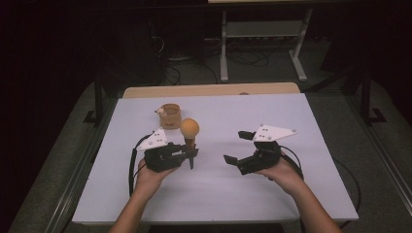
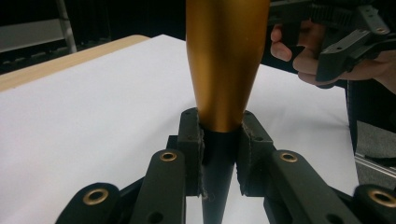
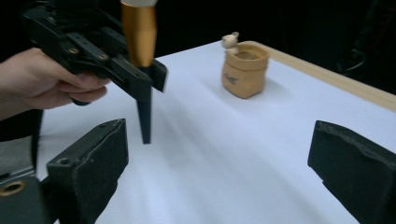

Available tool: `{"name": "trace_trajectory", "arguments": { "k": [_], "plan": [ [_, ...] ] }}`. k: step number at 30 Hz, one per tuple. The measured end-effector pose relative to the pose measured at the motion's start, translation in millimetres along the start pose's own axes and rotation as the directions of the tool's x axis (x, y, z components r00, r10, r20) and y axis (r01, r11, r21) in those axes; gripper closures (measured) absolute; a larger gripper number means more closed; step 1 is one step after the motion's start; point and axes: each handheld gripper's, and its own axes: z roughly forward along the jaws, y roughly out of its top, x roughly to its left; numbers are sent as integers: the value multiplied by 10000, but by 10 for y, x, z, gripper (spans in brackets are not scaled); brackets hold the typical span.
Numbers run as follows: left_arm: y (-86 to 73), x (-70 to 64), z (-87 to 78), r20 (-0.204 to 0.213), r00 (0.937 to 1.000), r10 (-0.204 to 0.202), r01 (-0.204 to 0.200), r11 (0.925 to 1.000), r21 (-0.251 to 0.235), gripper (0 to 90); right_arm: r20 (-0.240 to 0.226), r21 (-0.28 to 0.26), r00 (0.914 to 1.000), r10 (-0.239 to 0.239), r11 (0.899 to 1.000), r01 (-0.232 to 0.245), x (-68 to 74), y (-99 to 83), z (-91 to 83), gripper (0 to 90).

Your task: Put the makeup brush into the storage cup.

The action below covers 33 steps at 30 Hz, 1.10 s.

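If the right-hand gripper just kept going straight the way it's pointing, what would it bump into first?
Probably the brush held upright by the left gripper. The right gripper, jaws wide open, points leftward at it across bare white table. The small tan pouch sits farther back; depth is uncertain.

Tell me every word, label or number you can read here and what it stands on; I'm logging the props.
Small tan pouch: a dark mark on its front, too blurred to read.
Gold-and-black brush in the left gripper: no lettering visible.
White table sheet: no text.
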Motion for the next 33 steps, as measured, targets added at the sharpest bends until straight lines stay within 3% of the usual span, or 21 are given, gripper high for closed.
{"name": "trace_trajectory", "arguments": {
  "k": [15, 33],
  "plan": [
    [109, 245, -135, -446, 9990, 45, -59, 9995, -311, 742, 990, -333, 9934, 586, 9979, -555, -117, -205, -375, 44],
    [227, 506, -189, -1015, 9948, 44, -107, 9981, -614, 742, 1691, -299, 9817, 878, 9960, -839, -177, -499, -621, 26]
  ]
}}
